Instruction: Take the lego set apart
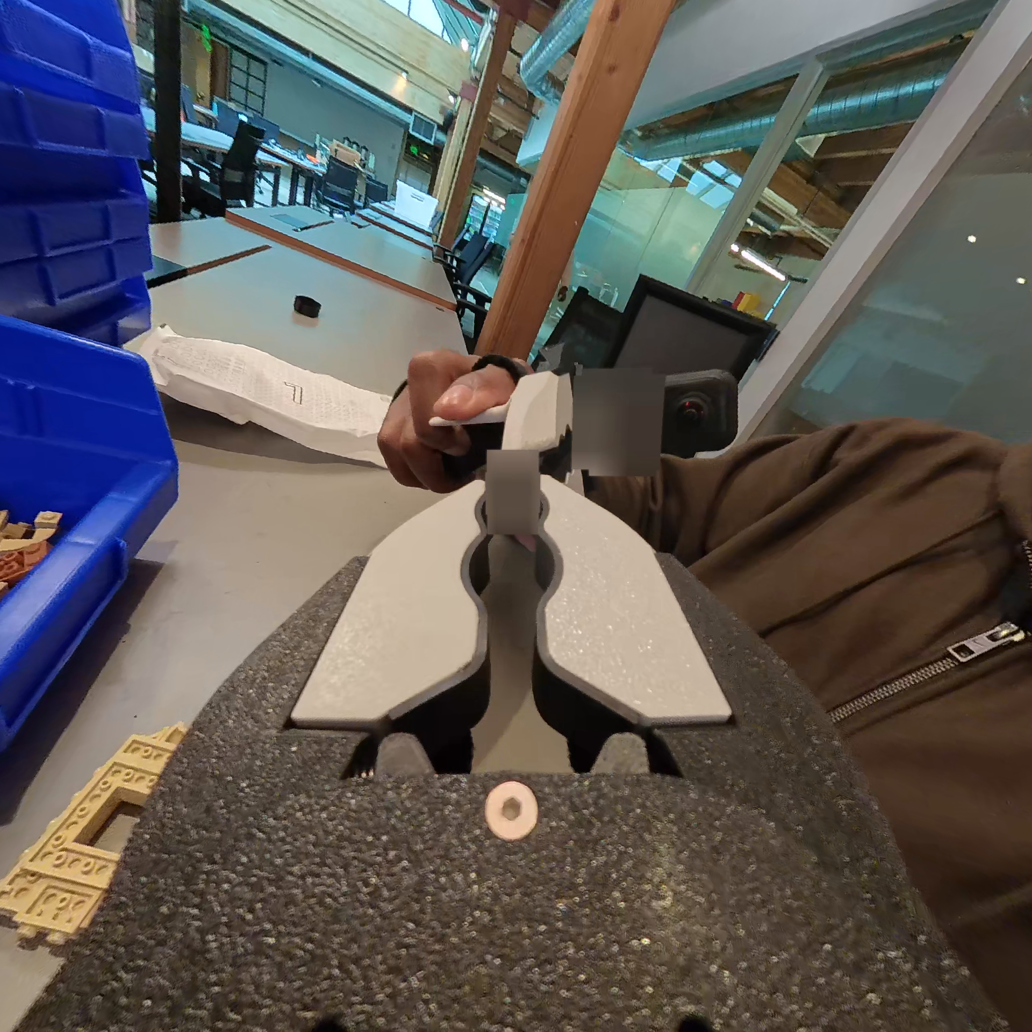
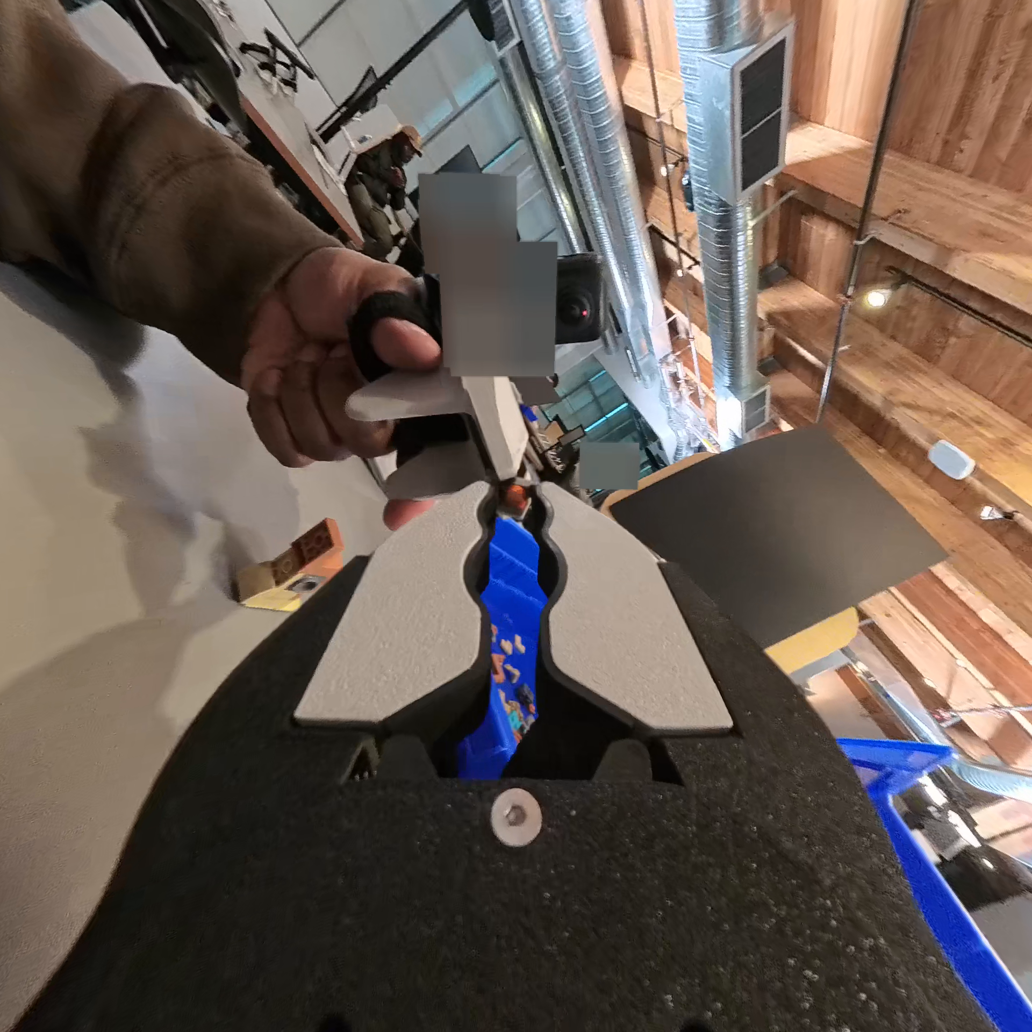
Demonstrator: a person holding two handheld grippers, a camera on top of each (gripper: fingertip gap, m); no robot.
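In the right wrist view a small orange-brown brick point(image 2: 514, 496) sits right at the tips of my right gripper point(image 2: 514, 501). Its fingers point(image 2: 447, 547) stand a little apart and I see no firm press on the brick. My left gripper point(image 2: 511, 481), held by a hand point(image 2: 313, 380), comes in from above with its tips closed on that brick. In the left wrist view my left gripper point(image 1: 512, 502) points at the right gripper's grey body point(image 1: 536, 413). A blurred patch hides the fingertips there, and only a small pinkish bit point(image 1: 528, 539) shows below it.
Blue bins point(image 1: 72, 502) with tan and brown bricks stand at the left. A tan brick frame point(image 1: 72, 860) lies on the grey table, a white paper bag point(image 1: 262, 385) farther back. A brown sleeve point(image 1: 837, 558) is at the right. Loose bricks point(image 2: 301, 558) and a black panel point(image 2: 770, 530) are near. The tips of both grippers are at nearly the same place.
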